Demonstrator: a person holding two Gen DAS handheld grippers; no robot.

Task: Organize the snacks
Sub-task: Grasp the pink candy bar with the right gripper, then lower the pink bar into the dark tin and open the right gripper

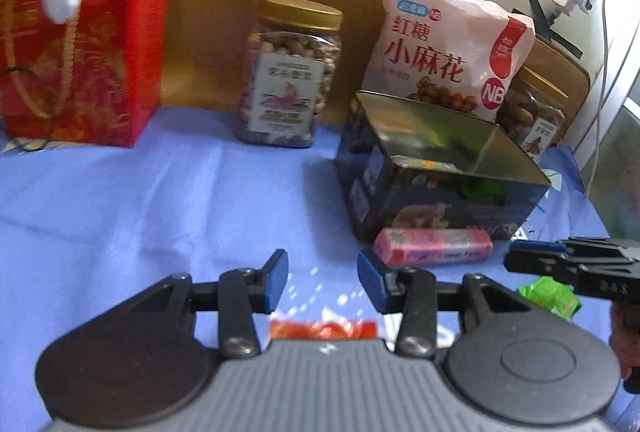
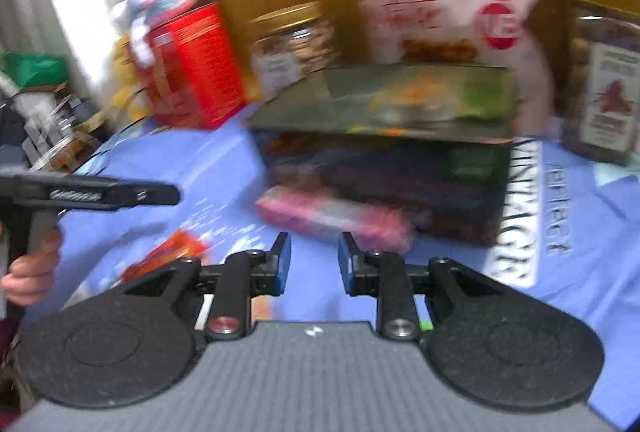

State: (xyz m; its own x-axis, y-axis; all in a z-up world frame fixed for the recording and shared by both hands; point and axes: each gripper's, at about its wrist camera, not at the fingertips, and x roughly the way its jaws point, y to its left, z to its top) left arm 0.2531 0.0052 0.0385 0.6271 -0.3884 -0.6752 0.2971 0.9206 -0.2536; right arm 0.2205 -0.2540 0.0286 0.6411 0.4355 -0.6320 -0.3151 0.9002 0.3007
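Both claws empty, jaws apart. Left gripper hovers low over the blue cloth, with a flat orange foil snack packet just under and behind its fingertips. Right gripper faces the long pink wrapped snack bar, which lies on the cloth against the front wall of the open dark printed tin box; the right view is blurred, so fine detail is uncertain. A small green wrapped candy lies near the right gripper as seen from the left wrist. Judged step: pick up the pink bar and drop it in the tin. Its long axis runs roughly parallel to the tin's front wall, across the right gripper's line of sight, ends pointing left and right. Best approach: come from above with the fingers straddling the short width at mid-length, keeping the far finger from jamming against the tin wall; pull the bar slightly clear first if there is no gap.
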